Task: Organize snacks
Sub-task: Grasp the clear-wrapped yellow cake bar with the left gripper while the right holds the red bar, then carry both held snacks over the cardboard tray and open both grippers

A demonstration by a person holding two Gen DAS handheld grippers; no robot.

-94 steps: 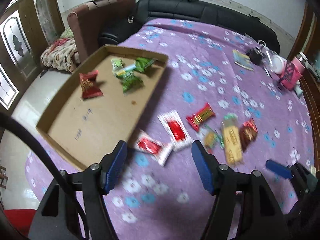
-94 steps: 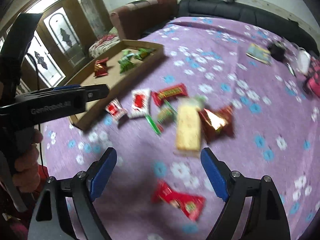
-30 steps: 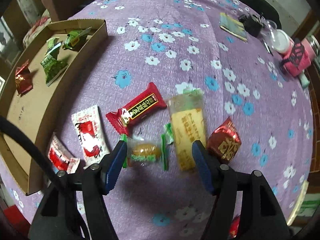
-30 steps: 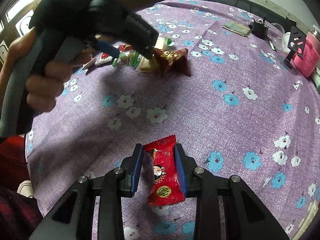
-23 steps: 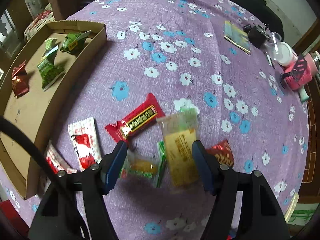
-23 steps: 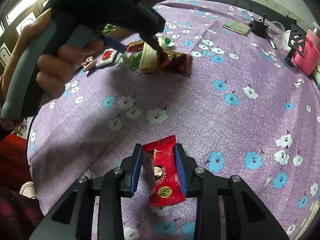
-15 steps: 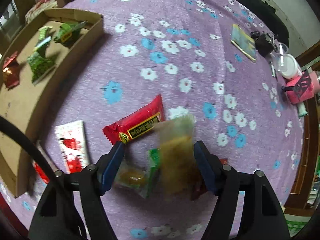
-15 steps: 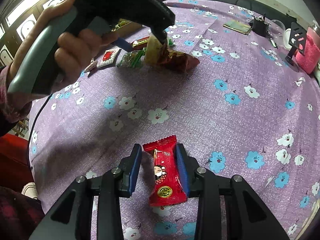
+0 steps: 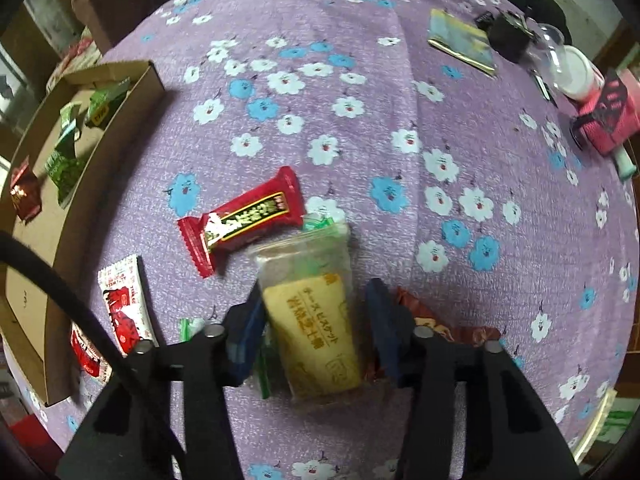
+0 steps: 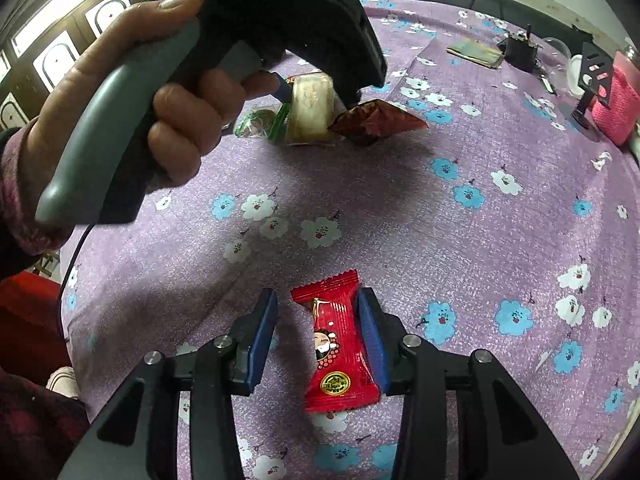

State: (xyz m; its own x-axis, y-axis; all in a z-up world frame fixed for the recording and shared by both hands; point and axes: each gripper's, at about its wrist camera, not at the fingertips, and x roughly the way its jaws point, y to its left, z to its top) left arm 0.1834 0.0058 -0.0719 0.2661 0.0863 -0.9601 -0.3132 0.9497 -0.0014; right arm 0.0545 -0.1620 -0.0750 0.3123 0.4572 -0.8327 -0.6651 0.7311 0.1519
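My left gripper (image 9: 314, 320) straddles a clear-wrapped yellow biscuit pack (image 9: 316, 324); its left pad touches the pack, the right pad stands off. The pack shows in the right wrist view (image 10: 310, 110) too. A green-ended candy (image 9: 192, 326) and a dark red packet (image 9: 436, 324) lie beside it. A red bar (image 9: 244, 218) and white-red sachets (image 9: 122, 304) lie to the left. My right gripper (image 10: 318, 332) is partly open around a red snack packet (image 10: 336, 344); the right pad touches it, the left stands off.
A cardboard tray (image 9: 56, 256) at the left edge holds green and red snacks. A booklet (image 9: 460, 40), a black object, a white lid and a pink holder (image 9: 608, 116) sit at the far right of the purple flowered cloth.
My left gripper has come down over the biscuit pack and narrowed around it. My right gripper has opened slightly; the red packet now touches only the right pad.
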